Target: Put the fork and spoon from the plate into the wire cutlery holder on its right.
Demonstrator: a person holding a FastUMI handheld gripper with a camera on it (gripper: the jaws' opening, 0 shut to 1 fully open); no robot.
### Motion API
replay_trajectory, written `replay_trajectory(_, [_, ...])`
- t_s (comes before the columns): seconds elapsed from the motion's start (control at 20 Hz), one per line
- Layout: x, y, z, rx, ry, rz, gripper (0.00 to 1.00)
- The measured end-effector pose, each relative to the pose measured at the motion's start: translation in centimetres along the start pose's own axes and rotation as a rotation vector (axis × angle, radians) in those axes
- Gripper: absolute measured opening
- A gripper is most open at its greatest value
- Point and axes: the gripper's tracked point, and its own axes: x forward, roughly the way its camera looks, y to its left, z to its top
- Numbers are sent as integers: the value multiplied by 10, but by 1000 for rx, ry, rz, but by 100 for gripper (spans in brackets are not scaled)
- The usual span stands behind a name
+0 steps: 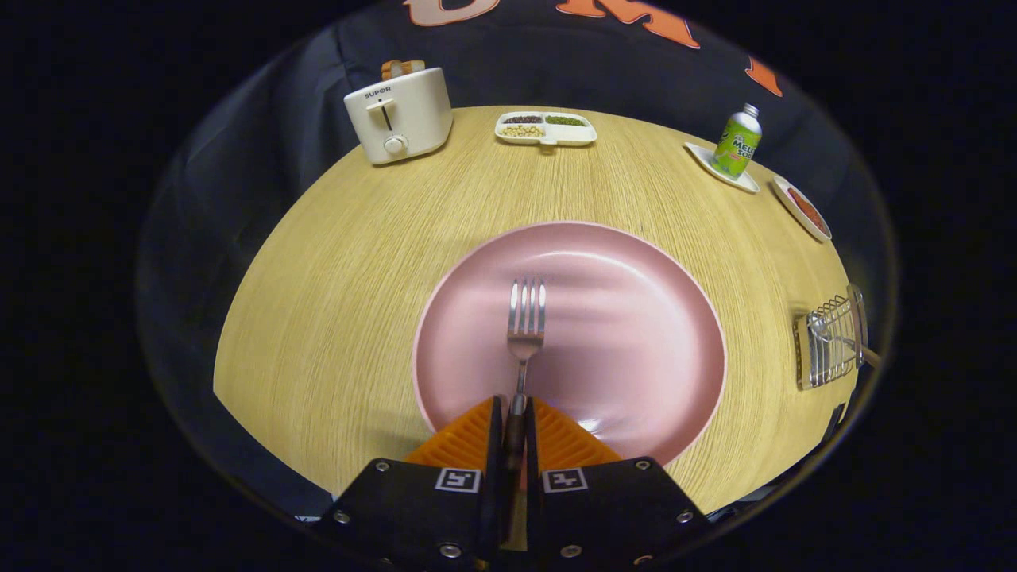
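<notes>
Gripper view | fingers [515,413] clamp fork [525,318] handle | over plate [636,334] near rim

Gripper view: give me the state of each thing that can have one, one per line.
Claw: shut on the fork's handle.
Silver metal fork: held, tines pointing ahead over the plate.
Round pink plate: on the wooden table, nothing else on it.
Wire cutlery holder: right of the plate, one utensil already inside.
White toaster: bread sticking up.
</notes>
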Motion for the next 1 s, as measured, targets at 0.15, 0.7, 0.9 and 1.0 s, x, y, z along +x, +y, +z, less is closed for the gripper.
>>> replay_trajectory(0.15, [1, 3, 5, 4, 7, 48, 9])
replay_trajectory(0.7, [-35, -27, 35, 50, -94, 82, 5])
replay_trajectory(0.9, [-73, -72, 50, 102, -157, 59, 5])
replay_trajectory(1.0, [-94, -103, 58, 128, -194, 31, 5])
